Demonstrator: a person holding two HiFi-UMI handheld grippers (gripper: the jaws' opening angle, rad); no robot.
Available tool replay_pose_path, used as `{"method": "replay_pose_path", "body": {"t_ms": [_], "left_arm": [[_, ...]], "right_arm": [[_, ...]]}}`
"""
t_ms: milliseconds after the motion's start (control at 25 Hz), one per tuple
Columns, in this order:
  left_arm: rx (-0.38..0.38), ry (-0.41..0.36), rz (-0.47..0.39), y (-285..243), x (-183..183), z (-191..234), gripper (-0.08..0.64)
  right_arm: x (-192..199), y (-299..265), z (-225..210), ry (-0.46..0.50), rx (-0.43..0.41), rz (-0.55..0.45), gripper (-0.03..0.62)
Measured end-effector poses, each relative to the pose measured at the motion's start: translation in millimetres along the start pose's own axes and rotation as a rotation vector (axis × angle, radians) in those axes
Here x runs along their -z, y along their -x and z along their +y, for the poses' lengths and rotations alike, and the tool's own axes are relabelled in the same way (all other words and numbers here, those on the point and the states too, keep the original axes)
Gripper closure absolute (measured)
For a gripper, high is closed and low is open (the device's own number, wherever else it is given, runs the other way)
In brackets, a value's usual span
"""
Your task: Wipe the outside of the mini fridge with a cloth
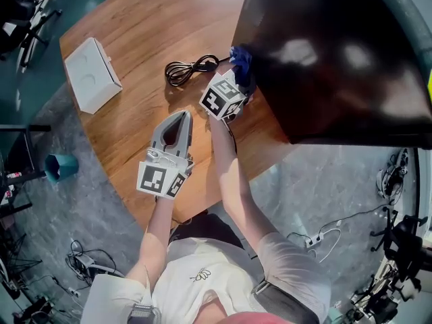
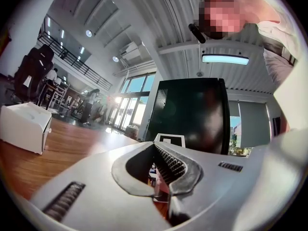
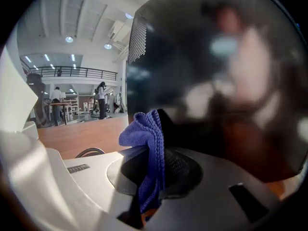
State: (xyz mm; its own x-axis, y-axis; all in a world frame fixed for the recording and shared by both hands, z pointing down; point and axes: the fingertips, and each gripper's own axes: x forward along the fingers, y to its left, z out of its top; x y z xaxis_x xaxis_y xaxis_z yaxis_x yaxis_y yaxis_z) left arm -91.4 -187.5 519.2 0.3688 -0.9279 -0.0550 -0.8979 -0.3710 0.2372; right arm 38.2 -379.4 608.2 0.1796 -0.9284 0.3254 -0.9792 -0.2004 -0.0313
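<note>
One black mini fridge [image 1: 337, 59] stands at the right side of the round wooden tabletop [image 1: 135, 25], its glossy dark side facing the person. The right gripper [image 1: 241, 79] is clenched on one blue knitted cloth [image 1: 241, 61]. In the right gripper view the cloth is pinched between the two jaws and bunches up above them, right against the fridge's near corner. The head view shows the same: the cloth sits at the fridge's lower left corner, touching it.

The left gripper [image 1: 183, 113] is low over the tabletop near its front edge, well apart from the fridge. Its two jaws are closed tip to tip, with nothing between them.

Three other things are in sight. One coiled black cable [image 1: 185, 69] lies on the tabletop just left of the cloth. One white box [image 1: 92, 74] sits near the tabletop's left edge. One teal bin [image 1: 61, 166] stands on the floor beyond it.
</note>
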Motion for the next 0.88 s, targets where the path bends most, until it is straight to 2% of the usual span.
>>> {"method": "replay_pose_path", "body": {"t_ms": [280, 520, 880], "left_arm": [[0.050, 0.000, 0.013, 9.6, 0.8, -21.1, 0.555], [0.125, 0.002, 0.006, 12.4, -5.7, -52.5, 0.555], [0.204, 0.041, 0.012, 15.2, -5.2, -82.0, 0.555]], "right_arm": [[7.5, 26.5, -35.4, -0.007, 0.046, 0.009, 0.531], [18.9, 56.3, -77.2, -0.007, 0.099, 0.026, 0.529], [31.4, 103.6, -137.8, -0.048, 0.176, 0.032, 0.529]]}}
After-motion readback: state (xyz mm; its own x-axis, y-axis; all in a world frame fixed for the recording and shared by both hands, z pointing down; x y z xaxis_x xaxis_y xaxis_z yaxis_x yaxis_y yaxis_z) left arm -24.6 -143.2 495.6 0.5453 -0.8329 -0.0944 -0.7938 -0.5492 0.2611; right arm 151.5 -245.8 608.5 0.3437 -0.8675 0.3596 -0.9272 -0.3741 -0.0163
